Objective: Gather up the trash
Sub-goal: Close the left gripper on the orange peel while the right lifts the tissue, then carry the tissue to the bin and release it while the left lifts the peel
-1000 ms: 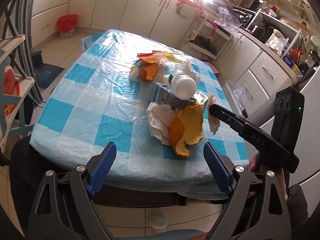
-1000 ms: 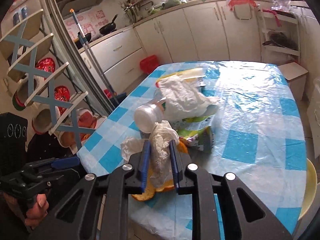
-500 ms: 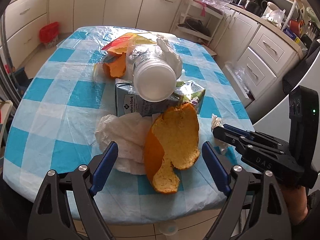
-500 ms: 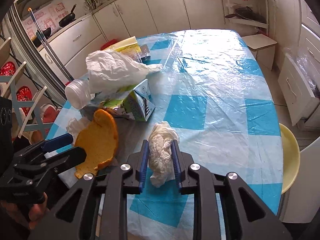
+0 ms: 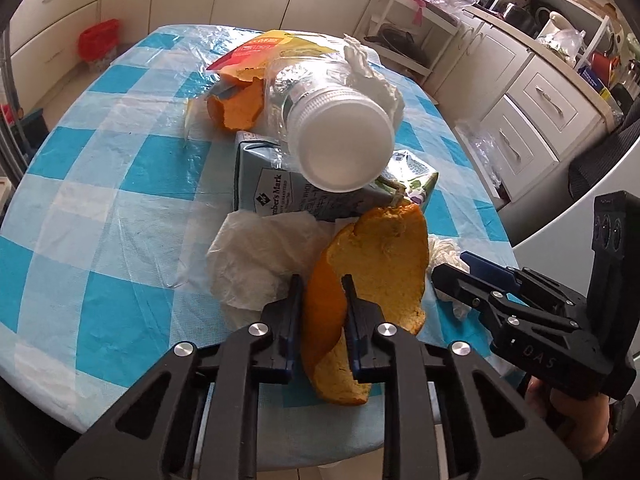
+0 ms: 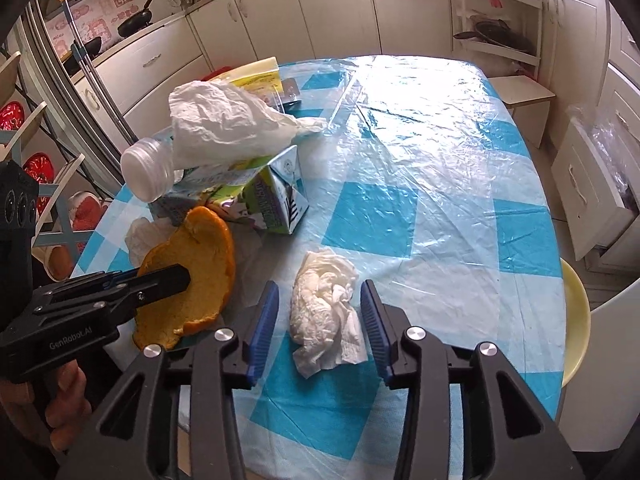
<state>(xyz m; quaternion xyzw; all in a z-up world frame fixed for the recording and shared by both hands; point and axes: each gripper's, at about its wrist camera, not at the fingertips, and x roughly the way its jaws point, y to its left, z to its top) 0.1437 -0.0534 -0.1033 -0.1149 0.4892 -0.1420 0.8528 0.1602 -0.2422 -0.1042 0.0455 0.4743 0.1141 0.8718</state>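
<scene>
At the counter [image 6: 440, 160] near edge, left gripper [image 5: 320, 300] jaws are closing, clamped on orange peel [image 5: 376, 256]; right gripper [image 6: 318, 316] jaws, opening, flank crumpled tissue [image 6: 324, 308] untouched; carton [image 5: 276, 196] reads "Member's Mark".

A blue-checked tablecloth [image 6: 420, 208] covers the table, with cream kitchen cabinets [image 6: 328, 4] behind and a yellow chair [image 6: 576, 316] alongside.
</scene>
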